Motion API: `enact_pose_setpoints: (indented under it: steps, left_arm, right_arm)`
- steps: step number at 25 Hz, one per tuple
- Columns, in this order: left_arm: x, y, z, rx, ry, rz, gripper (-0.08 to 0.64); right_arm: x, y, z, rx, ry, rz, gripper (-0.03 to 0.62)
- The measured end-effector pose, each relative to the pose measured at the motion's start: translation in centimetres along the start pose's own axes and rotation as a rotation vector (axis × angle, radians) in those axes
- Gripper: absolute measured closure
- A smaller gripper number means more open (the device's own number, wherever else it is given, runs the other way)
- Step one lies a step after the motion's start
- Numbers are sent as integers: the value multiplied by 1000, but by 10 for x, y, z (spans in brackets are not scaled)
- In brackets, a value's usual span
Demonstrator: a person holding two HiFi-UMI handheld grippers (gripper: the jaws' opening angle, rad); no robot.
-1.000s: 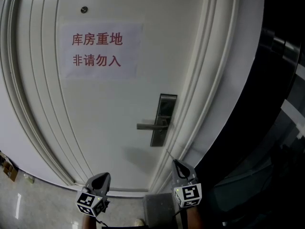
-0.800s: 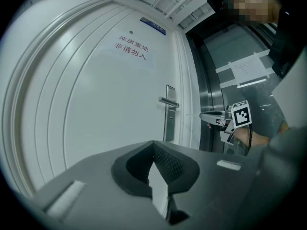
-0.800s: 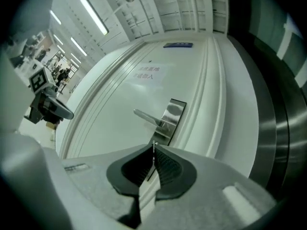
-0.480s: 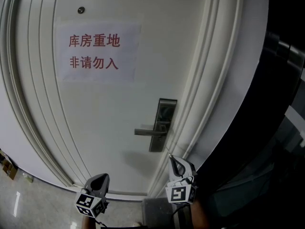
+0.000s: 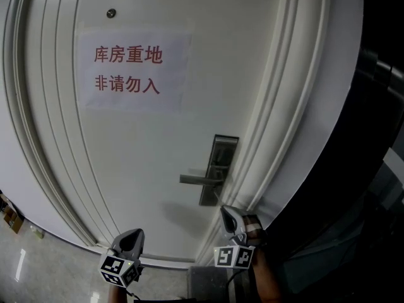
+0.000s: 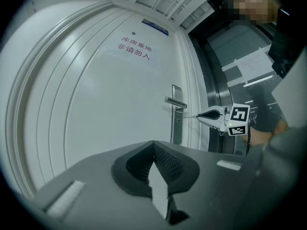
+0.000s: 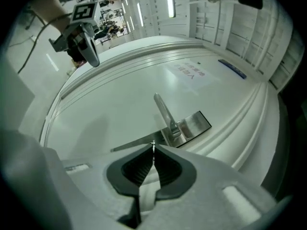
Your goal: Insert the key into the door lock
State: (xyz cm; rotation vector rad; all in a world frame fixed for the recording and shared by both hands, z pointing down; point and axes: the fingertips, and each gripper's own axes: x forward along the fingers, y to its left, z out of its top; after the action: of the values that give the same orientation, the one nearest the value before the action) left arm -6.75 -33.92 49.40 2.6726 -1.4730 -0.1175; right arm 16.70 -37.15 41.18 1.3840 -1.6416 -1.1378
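Fingers of your right gripper (image 7: 153,150) are clamped on the key (image 7: 152,143), near the lock plate (image 7: 195,123) at mid-frame, while those of your left gripper (image 6: 153,145) are together, empty; you're on the approach, so next line the key's tip up with the lock and push straight in.

The notice (image 5: 134,70) sits on the door (image 5: 158,163) up-left of the lock plate (image 5: 219,151), right tongs (image 5: 224,211) just below it
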Motion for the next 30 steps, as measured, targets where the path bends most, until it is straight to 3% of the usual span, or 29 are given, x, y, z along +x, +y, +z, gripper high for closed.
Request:
enact_pose_setpoints:
  steps: [10,30]
  left_arm:
    - [2,8,-1,-9,-3,22,557]
    - [9,18,-6,-38,-7,38,557]
  right_arm:
    - [15,5,-6,-77,24,5,581]
    - [35,11,-15,-118,53,16,581]
